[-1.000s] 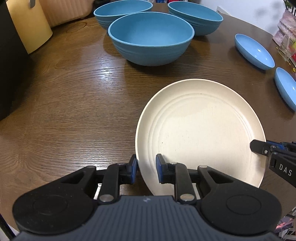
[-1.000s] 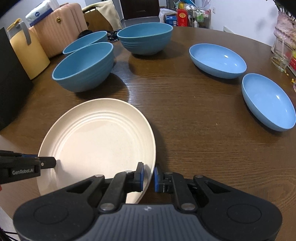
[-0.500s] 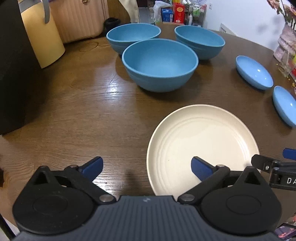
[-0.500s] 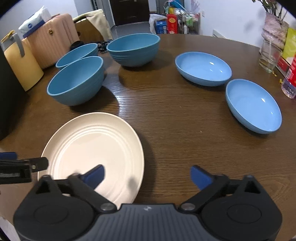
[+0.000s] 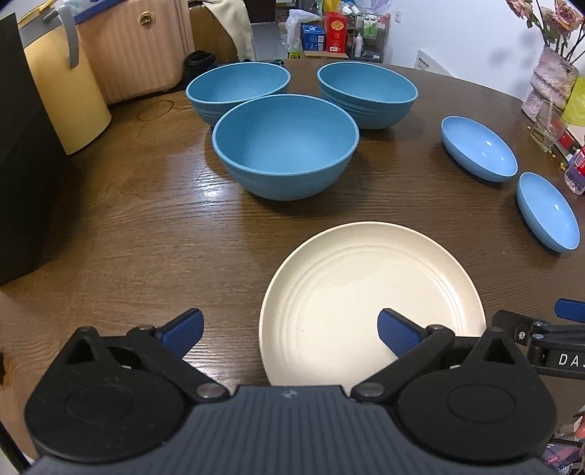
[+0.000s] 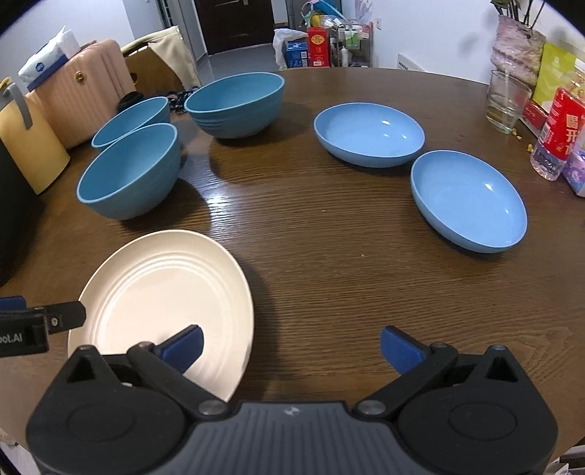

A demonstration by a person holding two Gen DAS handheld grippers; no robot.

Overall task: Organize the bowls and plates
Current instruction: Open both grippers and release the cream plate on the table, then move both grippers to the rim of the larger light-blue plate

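cream plate [image 5: 369, 292] flat on table [image 5: 146, 226], near edge | left gripper [image 5: 290, 329] jaws just opened wide, empty, straddling plate's left rim | right gripper [image 6: 290, 345] jaws just opened wide, empty, straddling its right rim

Round dark wooden table [image 6: 329, 237], glossy grain. Behind it: pink ribbed suitcase [image 6: 84, 91], yellow bin [image 5: 62, 98], white wall [image 6: 431, 33], dark doorway [image 6: 237, 22], cluttered wire rack [image 5: 365, 34].

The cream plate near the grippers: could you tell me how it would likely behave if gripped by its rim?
The cream plate looks rigid and matte, so probably light and not very slippery. Lying flat on the table, its low rim likely offers little purchase.
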